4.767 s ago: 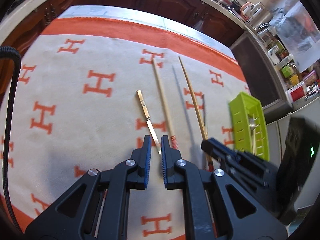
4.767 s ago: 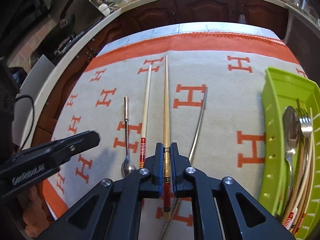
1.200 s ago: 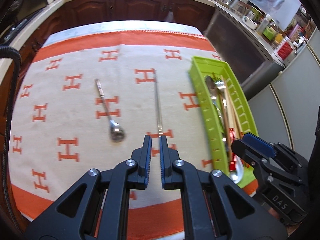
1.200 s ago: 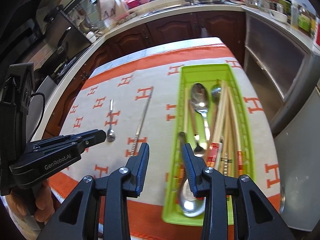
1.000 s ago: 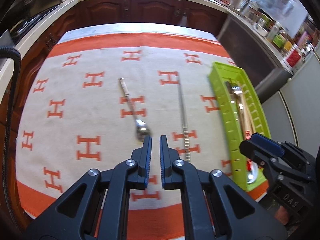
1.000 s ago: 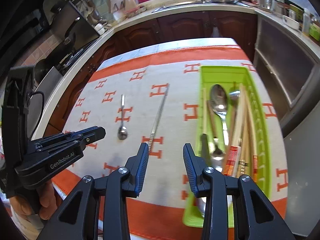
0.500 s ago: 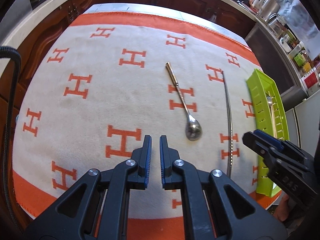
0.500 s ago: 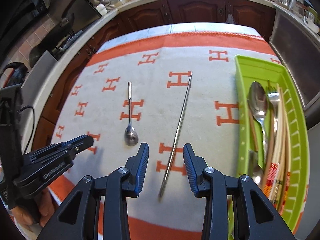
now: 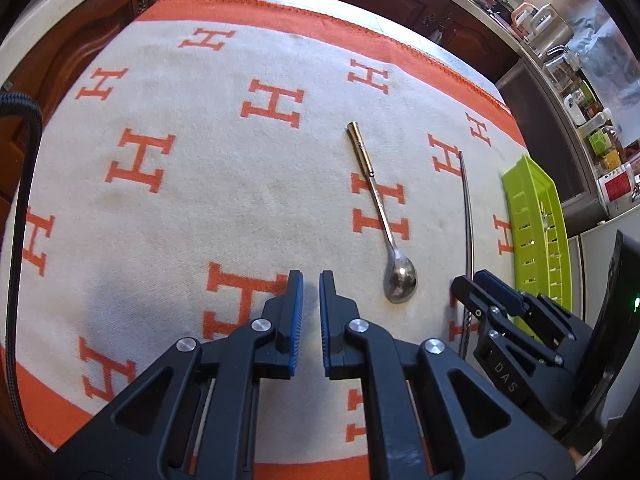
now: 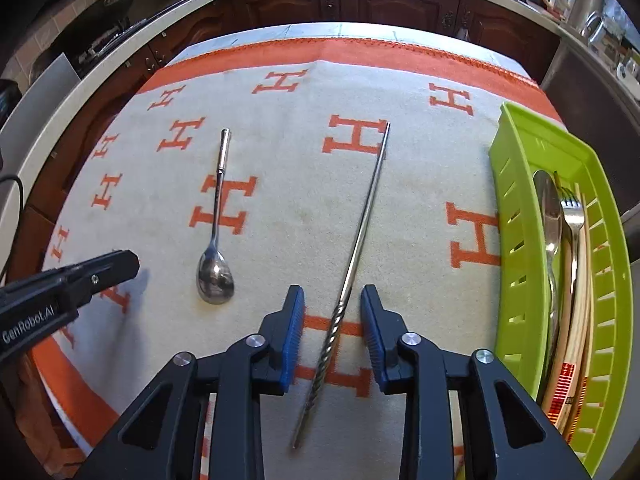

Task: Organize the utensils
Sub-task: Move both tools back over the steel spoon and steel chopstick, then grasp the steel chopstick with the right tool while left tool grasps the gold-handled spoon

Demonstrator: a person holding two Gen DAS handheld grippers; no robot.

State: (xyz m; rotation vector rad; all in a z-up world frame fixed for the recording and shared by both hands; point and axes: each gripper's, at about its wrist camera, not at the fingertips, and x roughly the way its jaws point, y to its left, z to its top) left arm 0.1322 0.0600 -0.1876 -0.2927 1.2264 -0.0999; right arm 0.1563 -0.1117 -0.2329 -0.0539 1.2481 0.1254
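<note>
A thin metal stick (image 10: 364, 220) with a twisted near end lies on the cream and orange cloth (image 10: 288, 208). My right gripper (image 10: 332, 292) points down over it. Its jaws are closing, the twisted end lies between the pads, and neither pad touches it. A small steel spoon (image 10: 215, 276) lies to the left, bowl toward me. My left gripper (image 9: 311, 276) is shut on nothing, low over the cloth, left of the spoon (image 9: 400, 284). The stick (image 9: 467, 208) and the right gripper (image 9: 476, 280) also show in the left wrist view.
A lime green slotted tray (image 10: 516, 240) stands at the right edge of the cloth, holding spoons, a fork and several chopsticks. Dark wooden cabinets and a counter ring the table. A black cable (image 9: 16, 184) hangs at the left.
Both grippers came down toward the cloth and shifted left. The right one left the tray and now straddles the metal stick with narrower jaws. The left one now sits left of the spoon.
</note>
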